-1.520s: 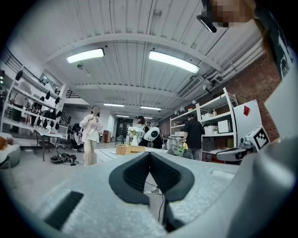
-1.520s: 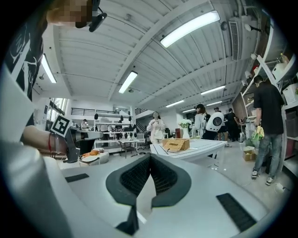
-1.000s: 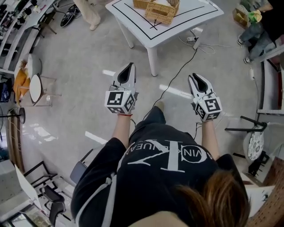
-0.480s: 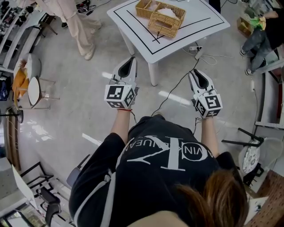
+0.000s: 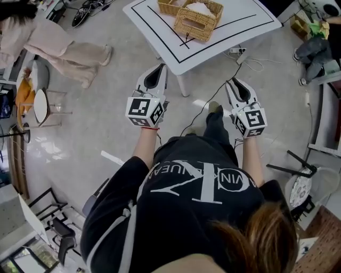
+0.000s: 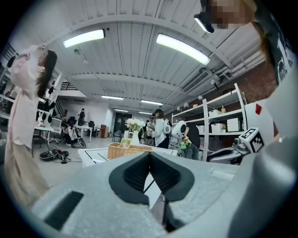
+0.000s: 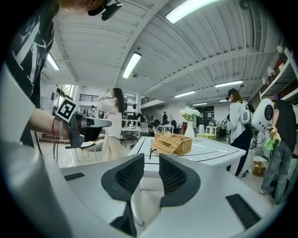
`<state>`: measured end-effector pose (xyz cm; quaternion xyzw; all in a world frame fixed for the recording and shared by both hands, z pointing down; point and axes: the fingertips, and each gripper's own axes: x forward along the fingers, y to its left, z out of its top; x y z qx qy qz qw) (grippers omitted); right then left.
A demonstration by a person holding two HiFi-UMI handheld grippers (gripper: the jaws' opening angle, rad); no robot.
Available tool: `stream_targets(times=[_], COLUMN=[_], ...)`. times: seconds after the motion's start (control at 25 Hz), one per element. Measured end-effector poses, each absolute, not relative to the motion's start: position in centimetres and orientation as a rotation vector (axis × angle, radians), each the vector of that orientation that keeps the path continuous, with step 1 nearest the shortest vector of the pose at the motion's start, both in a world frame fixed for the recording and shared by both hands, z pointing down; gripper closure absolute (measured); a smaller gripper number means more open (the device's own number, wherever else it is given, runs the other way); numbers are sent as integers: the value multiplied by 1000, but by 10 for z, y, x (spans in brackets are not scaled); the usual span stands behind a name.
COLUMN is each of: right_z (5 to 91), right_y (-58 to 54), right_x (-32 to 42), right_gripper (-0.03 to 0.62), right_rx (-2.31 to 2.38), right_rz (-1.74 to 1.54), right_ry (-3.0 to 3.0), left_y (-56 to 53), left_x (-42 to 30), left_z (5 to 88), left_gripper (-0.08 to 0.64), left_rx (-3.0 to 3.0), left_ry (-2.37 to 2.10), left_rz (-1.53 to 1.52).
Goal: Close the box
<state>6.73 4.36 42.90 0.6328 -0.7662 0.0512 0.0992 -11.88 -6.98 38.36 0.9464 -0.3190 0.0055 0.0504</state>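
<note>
A wicker box (image 5: 193, 16) stands on the white table (image 5: 240, 18) ahead of me, with something white inside. In the right gripper view the wicker box (image 7: 173, 144) shows its lid tilted up at the left. In the left gripper view the box (image 6: 125, 149) is small and far beyond the jaws. My left gripper (image 5: 157, 72) is held in the air short of the table's near edge; its pads (image 6: 139, 172) meet at the tips, shut on nothing. My right gripper (image 5: 236, 85) hangs level with it, jaws a little apart with nothing between the pads (image 7: 173, 179).
A table leg (image 5: 184, 85) stands between the grippers. A black cable (image 5: 210, 101) and a power strip (image 5: 237, 51) lie on the floor. A person in pale clothes (image 5: 64, 50) walks at the left, another person (image 5: 314, 48) is at the right. A round side table (image 5: 42, 105) stands far left.
The table and wicker box have drawn nearer as I step forward with both grippers held out. The person in pale clothes has moved left. My right foot now shows ahead.
</note>
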Motion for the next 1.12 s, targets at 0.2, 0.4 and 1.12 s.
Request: stream_targets(times=[0.2,0.4,1.12], right_z=[440,439,464], right_y=[3,-40,-146], right_x=[76,89,107], right_gripper=[505,492,438], right_rx=[1756,1585,1040], right_rz=[162,93,-322], right_ry=[-2324,-2353,-2276], left_y=[-98,-128,-189], left_x=[-115,-94,-46], left_z=[386,384,413], left_gripper=[549,549,549], left_rx=[2831,2791,2642], left_ry=[-1080,-1151,-1356], left_rz=[30,35,64])
